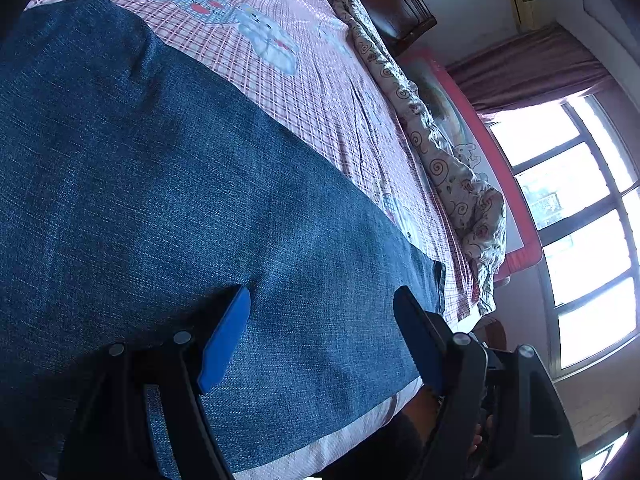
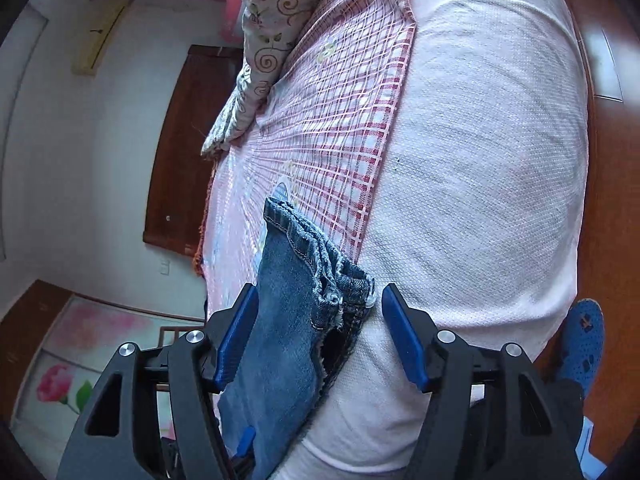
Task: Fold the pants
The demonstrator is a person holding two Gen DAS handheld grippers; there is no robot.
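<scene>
Blue denim pants [image 1: 160, 184] lie flat on the bed and fill most of the left wrist view. My left gripper [image 1: 322, 300] is open just above the denim, near the bed's edge, holding nothing. In the right wrist view the frayed hem end of the pants [image 2: 304, 280] lies between the blue fingers [image 2: 236, 336] of my right gripper [image 2: 318, 300]. Its jaws stand wide apart, with the denim against the left finger and a gap to the right one.
A pink checked sheet [image 1: 320, 92] with cartoon prints covers a white mattress [image 2: 480, 160]. A crumpled floral quilt [image 1: 448, 160] lies along the far side. A dark wooden headboard [image 1: 400, 0] and a window [image 1: 580, 220] stand beyond. A blue slipper [image 2: 584, 340] is on the floor.
</scene>
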